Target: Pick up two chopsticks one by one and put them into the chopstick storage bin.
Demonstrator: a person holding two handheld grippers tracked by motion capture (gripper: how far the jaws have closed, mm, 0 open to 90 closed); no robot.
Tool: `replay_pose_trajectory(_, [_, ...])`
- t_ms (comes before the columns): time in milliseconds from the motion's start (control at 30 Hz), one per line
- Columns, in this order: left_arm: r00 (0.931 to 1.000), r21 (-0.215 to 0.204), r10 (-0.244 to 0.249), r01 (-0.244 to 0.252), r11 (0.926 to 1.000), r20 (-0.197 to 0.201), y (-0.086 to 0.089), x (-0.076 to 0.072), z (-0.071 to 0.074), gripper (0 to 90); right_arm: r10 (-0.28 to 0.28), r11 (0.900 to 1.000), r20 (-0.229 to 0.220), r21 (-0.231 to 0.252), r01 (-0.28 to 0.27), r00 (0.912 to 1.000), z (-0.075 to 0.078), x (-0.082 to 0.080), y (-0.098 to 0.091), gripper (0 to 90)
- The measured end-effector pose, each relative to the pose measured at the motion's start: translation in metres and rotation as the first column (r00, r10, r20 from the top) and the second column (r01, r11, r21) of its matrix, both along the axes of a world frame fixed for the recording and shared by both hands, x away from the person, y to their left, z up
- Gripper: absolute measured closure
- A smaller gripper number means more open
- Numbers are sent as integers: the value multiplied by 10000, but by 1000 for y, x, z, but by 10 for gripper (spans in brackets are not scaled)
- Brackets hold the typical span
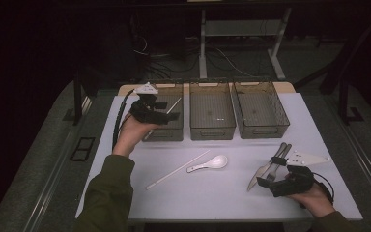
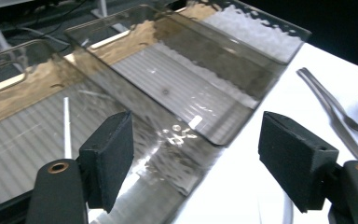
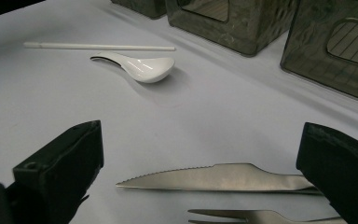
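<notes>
Chopstick (image 1: 173, 105), thin, white and straight, leaned in the left bin (image 1: 175, 129). Left claw (image 2: 193, 163) stood open, empty, above it; right claw (image 3: 200, 186) gaped around a knife (image 3: 219, 178).

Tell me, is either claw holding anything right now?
No. The left claw is open above the left bin, nothing between its pads. The right claw is open around the knife, not gripping.
</notes>
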State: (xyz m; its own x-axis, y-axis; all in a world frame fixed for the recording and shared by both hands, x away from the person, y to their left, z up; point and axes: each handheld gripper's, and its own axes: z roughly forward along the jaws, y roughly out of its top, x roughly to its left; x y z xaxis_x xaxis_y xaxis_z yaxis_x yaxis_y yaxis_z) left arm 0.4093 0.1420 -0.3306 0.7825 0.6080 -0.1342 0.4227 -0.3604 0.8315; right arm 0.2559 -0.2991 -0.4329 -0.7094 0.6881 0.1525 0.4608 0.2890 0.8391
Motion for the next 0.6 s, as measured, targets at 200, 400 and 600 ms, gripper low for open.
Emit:
replay_pose_trajectory(200, [9984, 217, -525, 520, 9984, 216, -9, -22, -2, 200, 27, 10000, -19, 28, -27, 10000, 0, 0, 0, 8])
replay_pose_trajectory(400, [9954, 163, -889, 884, 9960, 361, -15, -43, -9, 193, 16, 10000, -54, 55, -16, 10000, 0, 0, -1, 8])
replay_pose_trajectory(600, [9935, 135, -1053, 1048, 9944, 441, -18, -61, -20, 193, -9, 10000, -72, 86, 9, 10000, 0, 0, -1, 8])
